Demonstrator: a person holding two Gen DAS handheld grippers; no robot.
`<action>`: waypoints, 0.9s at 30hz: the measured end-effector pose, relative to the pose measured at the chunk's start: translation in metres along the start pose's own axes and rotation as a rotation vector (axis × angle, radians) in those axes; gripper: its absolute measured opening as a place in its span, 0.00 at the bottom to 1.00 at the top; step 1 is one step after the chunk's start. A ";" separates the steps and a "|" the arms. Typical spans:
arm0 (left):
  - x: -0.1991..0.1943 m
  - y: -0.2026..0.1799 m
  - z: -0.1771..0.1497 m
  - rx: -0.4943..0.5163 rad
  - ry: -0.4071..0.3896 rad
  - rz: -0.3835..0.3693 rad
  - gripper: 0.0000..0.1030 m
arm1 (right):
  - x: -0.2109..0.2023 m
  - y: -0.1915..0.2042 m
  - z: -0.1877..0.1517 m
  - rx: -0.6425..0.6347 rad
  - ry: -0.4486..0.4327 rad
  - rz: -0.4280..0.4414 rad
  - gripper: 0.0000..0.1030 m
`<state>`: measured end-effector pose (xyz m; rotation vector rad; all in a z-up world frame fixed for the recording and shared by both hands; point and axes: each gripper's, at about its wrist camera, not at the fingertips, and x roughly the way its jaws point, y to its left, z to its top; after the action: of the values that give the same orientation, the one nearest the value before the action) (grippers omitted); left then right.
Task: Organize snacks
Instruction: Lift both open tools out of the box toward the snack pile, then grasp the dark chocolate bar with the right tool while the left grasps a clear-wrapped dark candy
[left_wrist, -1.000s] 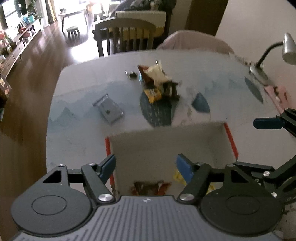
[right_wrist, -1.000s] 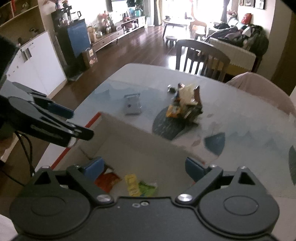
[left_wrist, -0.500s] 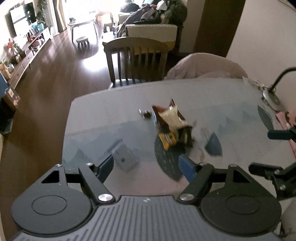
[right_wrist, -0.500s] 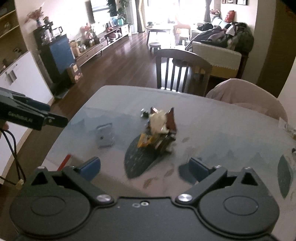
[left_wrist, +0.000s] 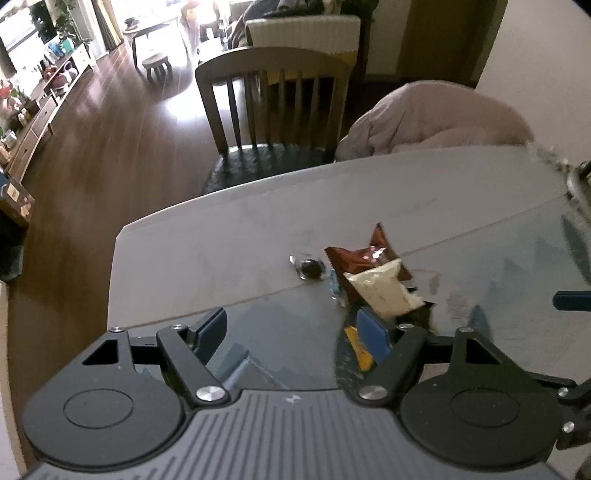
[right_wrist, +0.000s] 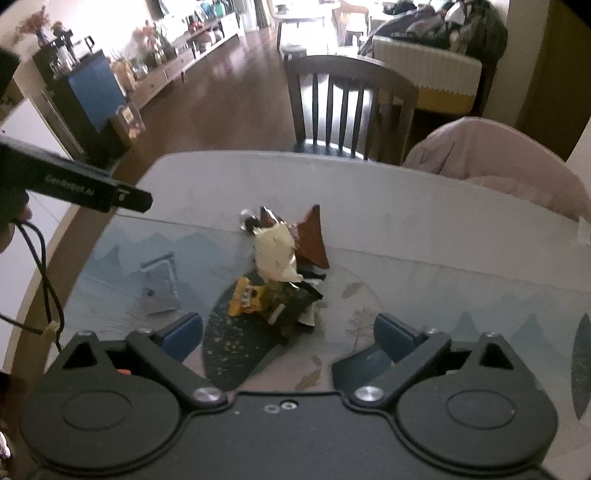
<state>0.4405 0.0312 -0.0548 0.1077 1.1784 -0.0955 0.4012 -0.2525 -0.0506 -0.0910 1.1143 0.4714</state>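
A pile of snack packets lies mid-table: a cream packet (right_wrist: 276, 252) on top, a brown packet (right_wrist: 313, 243), a yellow packet (right_wrist: 246, 297) and a dark packet (right_wrist: 295, 308). In the left wrist view the cream packet (left_wrist: 384, 293) and brown packet (left_wrist: 364, 258) lie just past my right fingertip, with a small dark wrapped sweet (left_wrist: 309, 268) beside them. My left gripper (left_wrist: 291, 328) is open and empty, near the pile. My right gripper (right_wrist: 290, 330) is open and empty, just short of the pile.
A flat grey object (right_wrist: 159, 286) lies left of the pile. A wooden chair (right_wrist: 349, 107) and a pink-covered chair (right_wrist: 491, 158) stand at the table's far edge. The left gripper's body (right_wrist: 77, 186) reaches in from the left.
Both grippers moved forward from above the cardboard box toward the snack pile; the box has dropped out of view. Both stayed open and empty.
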 end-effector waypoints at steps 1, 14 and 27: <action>0.010 -0.001 0.003 0.010 0.007 0.004 0.75 | 0.006 -0.002 0.001 -0.001 0.009 0.001 0.95; 0.129 0.020 0.024 -0.169 0.141 0.017 0.75 | 0.095 -0.014 0.005 0.043 0.126 0.055 0.77; 0.179 0.015 0.034 -0.255 0.158 -0.008 0.75 | 0.126 -0.017 0.002 0.045 0.158 0.083 0.63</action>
<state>0.5417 0.0386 -0.2074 -0.1158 1.3388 0.0574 0.4545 -0.2265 -0.1631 -0.0431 1.2864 0.5193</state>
